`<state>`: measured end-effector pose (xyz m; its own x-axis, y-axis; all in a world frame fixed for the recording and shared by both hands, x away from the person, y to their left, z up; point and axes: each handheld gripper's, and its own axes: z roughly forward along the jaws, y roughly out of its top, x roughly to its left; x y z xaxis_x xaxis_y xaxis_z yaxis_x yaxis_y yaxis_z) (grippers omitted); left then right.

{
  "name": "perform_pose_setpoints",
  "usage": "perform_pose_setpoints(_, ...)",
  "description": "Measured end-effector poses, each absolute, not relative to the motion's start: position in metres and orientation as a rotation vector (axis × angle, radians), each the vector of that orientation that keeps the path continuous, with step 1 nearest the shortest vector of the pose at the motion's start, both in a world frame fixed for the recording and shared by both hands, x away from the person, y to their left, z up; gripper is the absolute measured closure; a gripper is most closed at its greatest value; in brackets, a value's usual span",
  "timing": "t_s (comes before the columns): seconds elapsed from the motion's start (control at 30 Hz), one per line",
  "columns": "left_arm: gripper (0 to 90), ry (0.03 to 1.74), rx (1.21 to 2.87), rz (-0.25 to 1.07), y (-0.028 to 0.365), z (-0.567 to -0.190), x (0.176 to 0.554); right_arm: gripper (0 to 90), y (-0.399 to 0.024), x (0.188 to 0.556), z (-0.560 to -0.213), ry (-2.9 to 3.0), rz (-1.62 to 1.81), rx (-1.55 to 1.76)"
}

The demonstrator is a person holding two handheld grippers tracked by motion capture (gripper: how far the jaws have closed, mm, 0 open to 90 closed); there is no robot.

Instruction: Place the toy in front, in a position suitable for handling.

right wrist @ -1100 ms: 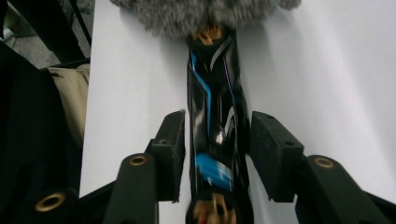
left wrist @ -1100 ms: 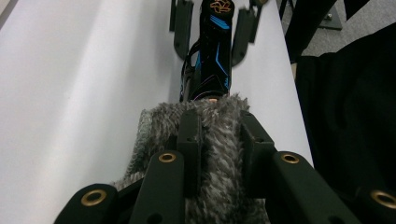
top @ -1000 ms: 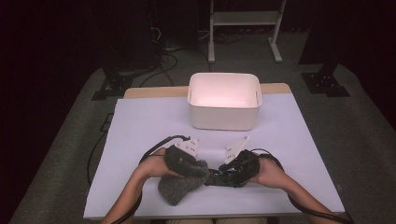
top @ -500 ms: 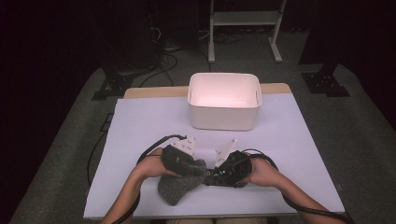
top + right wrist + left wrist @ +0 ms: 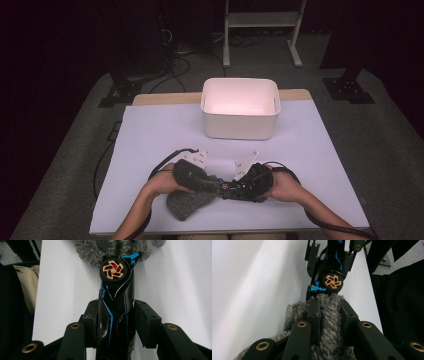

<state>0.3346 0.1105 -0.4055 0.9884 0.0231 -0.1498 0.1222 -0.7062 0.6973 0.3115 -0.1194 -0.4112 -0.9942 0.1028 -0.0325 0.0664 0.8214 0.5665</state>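
black toy car (image 5: 113, 302) pinched in right hand-held gripper (image 5: 117, 322), nose toward grey fuzzy cloth (image 5: 327, 322), left hand-held gripper (image 5: 328, 317) clamping cloth

This looks like a lab or recording studio set up for filming handling work. A table (image 5: 150, 150) covered in plain white stands on grey carpet (image 5: 65, 165), ringed by darkness. Black stand feet (image 5: 117, 92) and loose cables (image 5: 172, 50) lie on the floor behind it, beside the legs of a white metal frame (image 5: 262, 30).
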Motion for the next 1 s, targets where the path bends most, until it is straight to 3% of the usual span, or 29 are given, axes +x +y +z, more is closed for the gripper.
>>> perform_pose_setpoints(0.6,74.4,0.108,2.334,-0.174,0.116,-0.405,0.332,59.1,-0.082,0.316,-0.403,2.981,0.835,0.024)
perform_pose_setpoints(1.0,74.5,0.249,2.251,-0.117,0.167,-0.406,0.331,60.9,-0.081,0.329,-0.398,2.890,1.151,0.099)
